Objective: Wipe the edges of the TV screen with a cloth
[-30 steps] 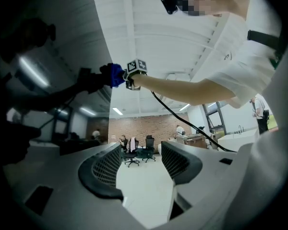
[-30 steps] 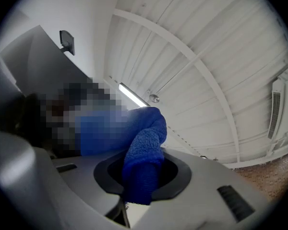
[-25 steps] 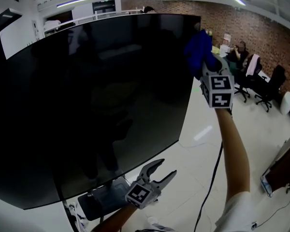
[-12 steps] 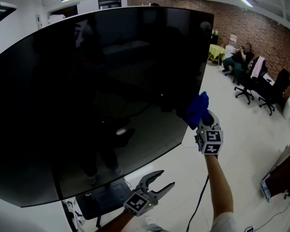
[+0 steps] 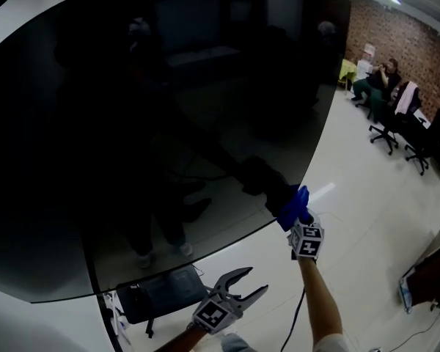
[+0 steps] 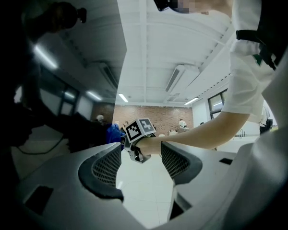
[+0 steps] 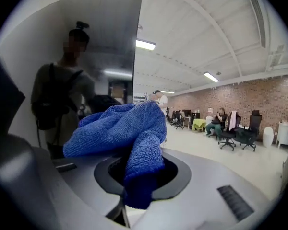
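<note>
A large dark TV screen (image 5: 132,123) fills most of the head view. My right gripper (image 5: 299,222) is shut on a blue cloth (image 5: 292,204) and holds it against the screen's lower right corner. In the right gripper view the blue cloth (image 7: 127,133) bunches out of the shut jaws beside the screen's right edge (image 7: 137,56). My left gripper (image 5: 242,281) hangs open below the screen with nothing between its fingers. The left gripper view shows its open jaws (image 6: 140,159) framing the right gripper's marker cube (image 6: 139,128) and the cloth (image 6: 114,133).
The TV's stand base (image 5: 161,295) sits on the white floor below the screen. A black cable (image 5: 302,306) runs across the floor. People sit on office chairs (image 5: 403,123) by a brick wall (image 5: 418,57) at the far right.
My right gripper has slid the cloth down the screen's right edge, from the top corner to the bottom corner. The left gripper has stayed low and open.
</note>
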